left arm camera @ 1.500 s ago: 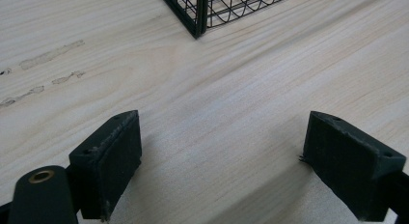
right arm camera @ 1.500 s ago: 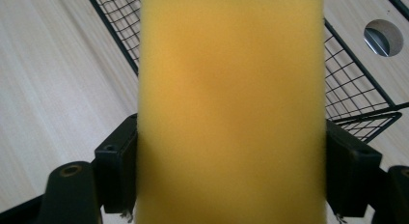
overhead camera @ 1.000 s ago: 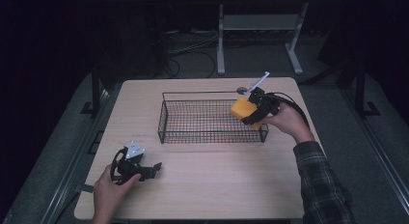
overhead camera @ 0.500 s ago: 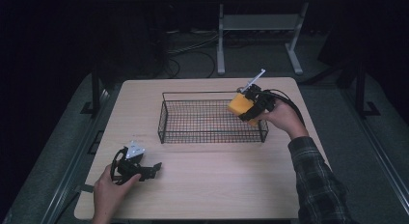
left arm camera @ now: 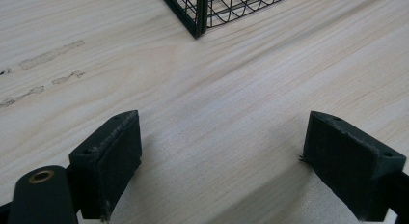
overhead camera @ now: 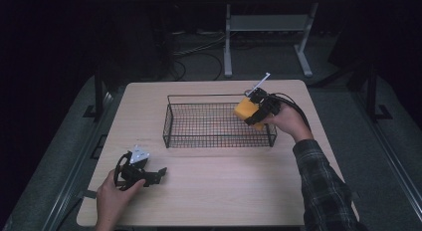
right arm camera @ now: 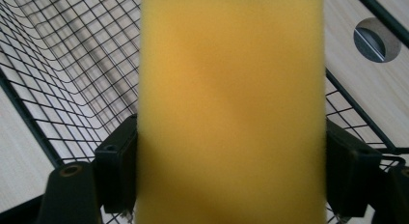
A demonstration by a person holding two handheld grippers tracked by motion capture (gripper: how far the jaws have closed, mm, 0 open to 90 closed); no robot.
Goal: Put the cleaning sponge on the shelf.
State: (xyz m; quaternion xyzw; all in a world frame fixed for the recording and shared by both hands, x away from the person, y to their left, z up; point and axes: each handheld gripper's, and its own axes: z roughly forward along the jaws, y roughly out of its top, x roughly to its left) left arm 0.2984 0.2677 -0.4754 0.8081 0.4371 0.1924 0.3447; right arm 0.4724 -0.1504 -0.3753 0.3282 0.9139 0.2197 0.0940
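A wire basket (overhead camera: 219,122) sits on the table (overhead camera: 214,191), toward the far side and near the middle. The right gripper (overhead camera: 260,109) holds a sponge (overhead camera: 247,111) over the basket's right end, above its rim. The left gripper (overhead camera: 149,175) rests on the table at the near left, well apart from the basket, jaws pointing right. Behind the table stands a frame (overhead camera: 268,27) on the floor.
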